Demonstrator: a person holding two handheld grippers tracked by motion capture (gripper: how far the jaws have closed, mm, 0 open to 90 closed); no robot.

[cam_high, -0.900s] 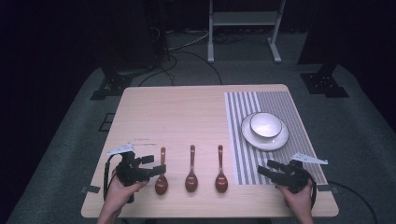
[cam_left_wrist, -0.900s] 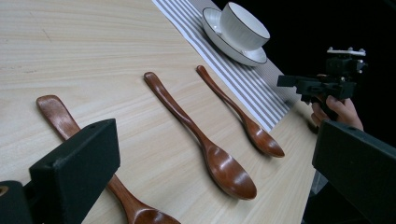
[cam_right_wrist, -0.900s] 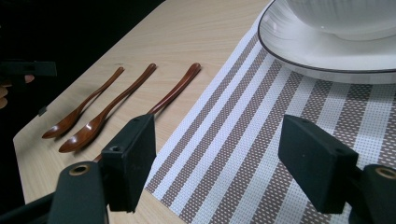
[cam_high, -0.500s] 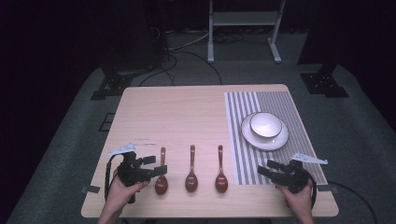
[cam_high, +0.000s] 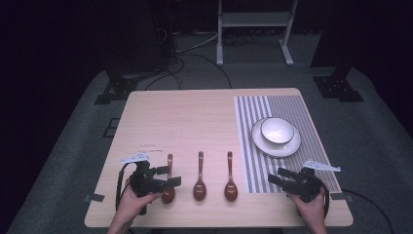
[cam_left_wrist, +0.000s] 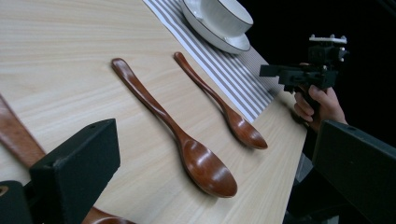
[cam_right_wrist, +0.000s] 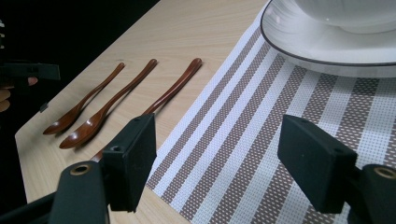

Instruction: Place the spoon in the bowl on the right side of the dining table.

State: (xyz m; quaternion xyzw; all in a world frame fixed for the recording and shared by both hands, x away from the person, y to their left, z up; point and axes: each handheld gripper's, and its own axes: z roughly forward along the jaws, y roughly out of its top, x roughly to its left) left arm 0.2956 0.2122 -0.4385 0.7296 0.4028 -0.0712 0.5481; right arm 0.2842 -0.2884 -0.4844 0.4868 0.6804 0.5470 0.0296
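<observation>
Three brown wooden spoons lie side by side near the table's front edge: the left spoon (cam_high: 169, 161), the middle spoon (cam_high: 199, 185) and the right spoon (cam_high: 230, 187). My left gripper (cam_high: 168, 176) hovers over the left spoon's bowl, open wide; in the left gripper view that spoon (cam_left_wrist: 16, 140) passes under the left jaw, untouched. My right gripper (cam_high: 276, 176) stands open over the front of the striped placemat (cam_high: 248, 146), nothing between its jaws (cam_right_wrist: 224, 158). A white bowl (cam_high: 276, 130) sits on a white plate (cam_high: 292, 145) on the mat.
The wooden table (cam_high: 185, 122) has bare room behind the spoons. Its front edge is just below both hands. Beyond the table stand a dark floor, cables and a metal stand (cam_high: 253, 29).
</observation>
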